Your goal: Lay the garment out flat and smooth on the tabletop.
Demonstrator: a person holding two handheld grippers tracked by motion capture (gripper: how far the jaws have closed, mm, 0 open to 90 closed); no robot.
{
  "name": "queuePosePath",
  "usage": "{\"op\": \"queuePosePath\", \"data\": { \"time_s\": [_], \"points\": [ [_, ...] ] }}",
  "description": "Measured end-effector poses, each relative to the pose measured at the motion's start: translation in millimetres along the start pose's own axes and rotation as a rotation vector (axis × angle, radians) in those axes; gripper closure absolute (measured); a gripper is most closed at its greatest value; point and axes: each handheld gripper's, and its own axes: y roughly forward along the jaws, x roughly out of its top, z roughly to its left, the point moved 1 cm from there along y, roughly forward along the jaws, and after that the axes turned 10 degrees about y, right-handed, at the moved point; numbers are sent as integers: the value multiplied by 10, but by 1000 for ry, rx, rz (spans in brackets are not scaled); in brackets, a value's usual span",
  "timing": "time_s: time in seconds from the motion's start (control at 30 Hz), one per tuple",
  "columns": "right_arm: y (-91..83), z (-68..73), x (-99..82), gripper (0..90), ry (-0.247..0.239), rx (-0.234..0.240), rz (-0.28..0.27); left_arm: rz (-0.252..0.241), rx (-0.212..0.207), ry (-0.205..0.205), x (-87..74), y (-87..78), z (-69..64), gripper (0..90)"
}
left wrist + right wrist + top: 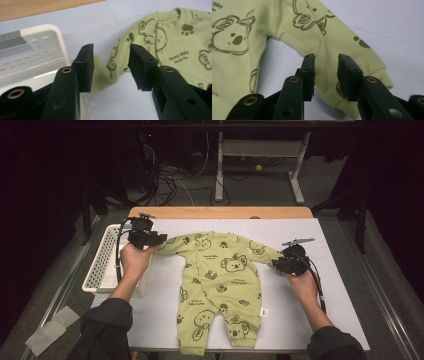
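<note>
Apparently sleeve work: green baby romper point(220, 285) spread flat, front up, mid tabletop point(335, 285). Left gripper point(159, 241) at one cuff, right gripper point(275, 264) at other; both sets of fingers apart, gripping nothing, probably lined up to pinch sleeves. White basket point(102, 265) beside left gripper.

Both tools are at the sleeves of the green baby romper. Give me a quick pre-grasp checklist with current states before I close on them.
1. Left tool open: ok.
2. Right tool open: ok.
3. Left sleeve cuff between the left tool's jaws: ok, it lies in the gap.
4. Right sleeve lined up with the right tool: ok, fabric lies between the jaws near the cuff.
5. Romper spread flat, face up on the white mat: ok.
6. White perforated basket clear of the left tool: ok, beside it, not touching.
</note>
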Motion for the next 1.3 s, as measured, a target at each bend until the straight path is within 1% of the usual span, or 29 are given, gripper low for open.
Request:
{"op": "queuePosePath", "data": {
  "time_s": [0.1,0.2,0.33,0.4,0.47,0.57,0.6,0.7,0.73,0.8,0.9,0.97,1.03,1.07,1.13,1.17,1.23,1.3],
  "points": [
    [45,-7,25,685,4,-4,11,16,-23,22,26,21,-103,524],
    [92,-10,45,688,13,-4,18,44,-55,43,56,64,-222,524],
    [181,-8,40,688,19,-4,45,70,-98,69,87,155,-409,524],
    [226,-2,28,702,12,-11,61,96,-116,87,92,221,-503,515],
    [232,1,35,733,12,-9,61,121,-135,99,83,293,-585,498],
    [230,-11,45,836,-12,-17,73,163,-158,110,50,419,-681,497],
    [224,-18,53,860,-20,-15,85,170,-164,110,40,446,-699,497],
    [221,-7,86,875,-45,-22,113,203,-183,112,-13,546,-761,495],
    [222,1,98,876,-59,-30,119,214,-191,115,-34,572,-777,483],
    [215,2,127,877,-66,-42,119,233,-201,128,-78,616,-812,481],
    [184,-62,176,878,-54,-64,109,256,-212,139,-153,673,-844,470],
    [154,-124,201,877,-32,-78,103,263,-216,143,-199,699,-848,469],
    [138,-187,218,877,-28,-99,96,262,-223,139,-235,717,-849,469],
    [131,-215,225,877,-21,-106,90,253,-224,139,-246,715,-851,470],
    [126,-269,235,877,-8,-114,84,249,-236,140,-256,716,-861,471],
    [125,-287,237,877,-1,-120,85,253,-245,142,-259,722,-873,481],
    [134,-313,241,876,7,-122,79,254,-233,163,-259,729,-909,500],
    [150,-308,236,871,8,-119,87,253,-238,179,-259,732,-932,569]
  ]
}}
